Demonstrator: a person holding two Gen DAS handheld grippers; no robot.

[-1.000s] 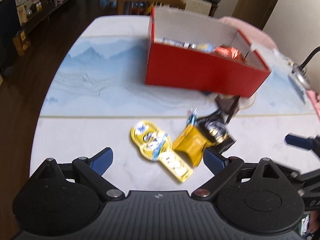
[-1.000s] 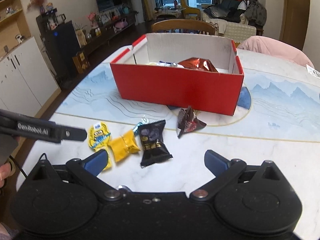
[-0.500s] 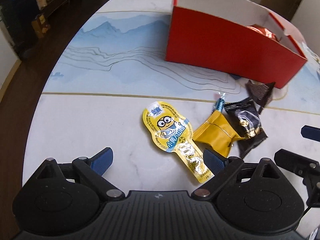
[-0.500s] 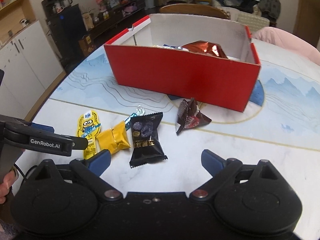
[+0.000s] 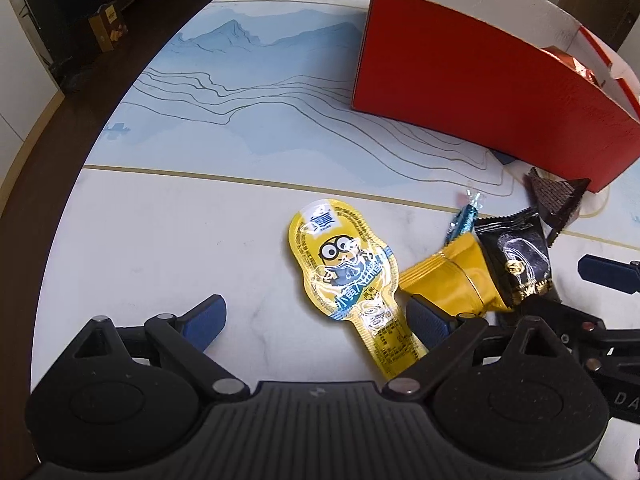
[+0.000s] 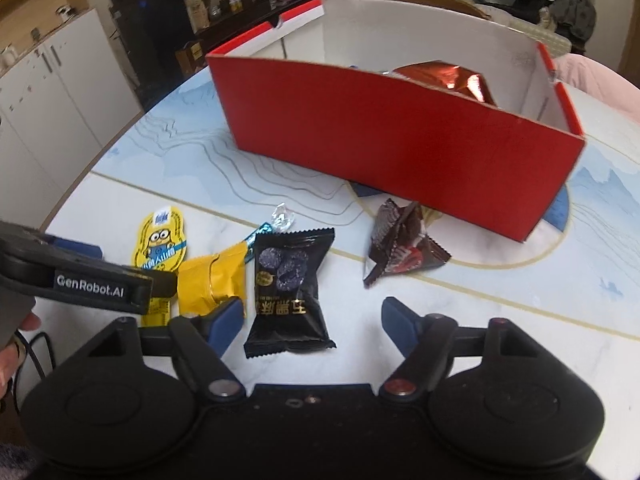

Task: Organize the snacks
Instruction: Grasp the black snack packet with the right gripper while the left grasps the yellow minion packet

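Your left claw [image 5: 316, 316] is wide open and holds nothing. Its blue fingertips [image 5: 206, 314] sit low in the frame, just over the white bench [image 5: 160, 240]. The yellow cartoon pouch [image 5: 348, 276] lies between them, a bit to the right of the middle, with its thin end pointing down at the right fingertip.

Just right of the pouch is the gold packet [image 5: 456, 280], touching it. Behind the gold packet a little blue twist candy [image 5: 464, 220] pokes out. The black packet [image 5: 516, 256] lies next to the gold one, touching it. Higher up on the right is the dark brown wrapper [image 5: 556, 196] — it sits just beside the red box [image 5: 480, 92].

Your right claw [image 6: 312, 324] is wide open too, with nothing in it. In its view the black packet [image 6: 290, 292] lies flat between its fingertips, closer to the left one. The dark brown wrapper [image 6: 400, 240] is up and to the right, near the red box [image 6: 400, 140] in the top middle of the frame. A shiny red bag [image 6: 448, 80] peeks over the box wall from inside.
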